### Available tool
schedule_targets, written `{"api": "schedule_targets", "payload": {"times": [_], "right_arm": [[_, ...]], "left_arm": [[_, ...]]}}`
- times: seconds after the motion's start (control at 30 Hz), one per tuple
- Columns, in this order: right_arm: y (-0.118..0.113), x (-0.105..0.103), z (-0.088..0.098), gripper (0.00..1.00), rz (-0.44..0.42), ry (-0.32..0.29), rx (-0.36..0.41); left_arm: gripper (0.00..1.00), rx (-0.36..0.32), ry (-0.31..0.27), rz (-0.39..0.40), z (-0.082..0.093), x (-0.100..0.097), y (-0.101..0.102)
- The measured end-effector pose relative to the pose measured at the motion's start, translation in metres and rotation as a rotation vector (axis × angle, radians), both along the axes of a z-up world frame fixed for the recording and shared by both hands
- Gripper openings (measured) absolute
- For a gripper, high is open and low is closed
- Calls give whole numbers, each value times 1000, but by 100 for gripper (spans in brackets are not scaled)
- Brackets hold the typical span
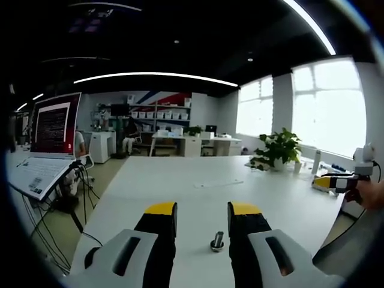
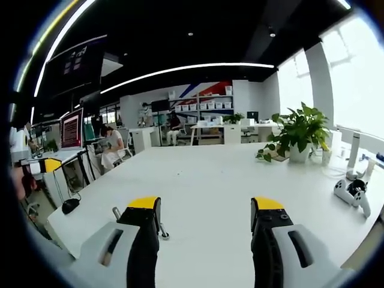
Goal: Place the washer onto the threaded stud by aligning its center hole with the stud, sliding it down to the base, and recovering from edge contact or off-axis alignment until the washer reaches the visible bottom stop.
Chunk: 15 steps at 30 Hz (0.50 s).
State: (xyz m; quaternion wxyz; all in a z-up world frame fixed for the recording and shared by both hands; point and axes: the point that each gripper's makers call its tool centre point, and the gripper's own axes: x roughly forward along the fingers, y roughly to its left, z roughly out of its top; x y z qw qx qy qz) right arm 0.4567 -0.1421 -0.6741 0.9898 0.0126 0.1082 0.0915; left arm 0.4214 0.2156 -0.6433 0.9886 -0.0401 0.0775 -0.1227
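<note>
**Stud and washer between the left fingers, right fingers spread wide**

In the left gripper view the threaded stud [image 1: 218, 239] stands upright on the white table [image 1: 198, 180], in the gap between the two yellow-tipped fingers [image 1: 161, 211] of the left gripper [image 1: 203, 209]. A washer [image 1: 216, 245] lies around the foot of the stud, flat on the table surface. The fingers stand moderately apart and grip nothing; neither one touches the stud, which sits slightly nearer the right-hand finger. Beyond the stud, a potted plant [image 1: 277, 149] stands toward the far right edge of the table, and a laptop [image 1: 49, 144] on a stand sits off the table's left side. The other gripper shows at the right margin of this view, held in a person's hand [image 1: 367, 195].

In the right gripper view the right gripper [image 2: 206, 204] hovers over the same table [image 2: 210, 174] with its fingers [image 2: 268, 205] wide apart and nothing between them. The stud [image 2: 116, 212] with its base appears just beside the outer edge of the left-hand finger, partly hidden by it. Past the stud, a potted plant [image 2: 300, 129] stands far across the table, and a white handheld controller [image 2: 353, 193] lies on the table's right side.
</note>
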Motion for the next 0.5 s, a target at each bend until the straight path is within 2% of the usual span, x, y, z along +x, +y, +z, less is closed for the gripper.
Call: {"api": "schedule_targets", "payload": {"times": [0.5], "right_arm": [[0,-1,1,63,-6,-4,2]], "left_arm": [[32,48,-21,-25,4,-1,-8]]}}
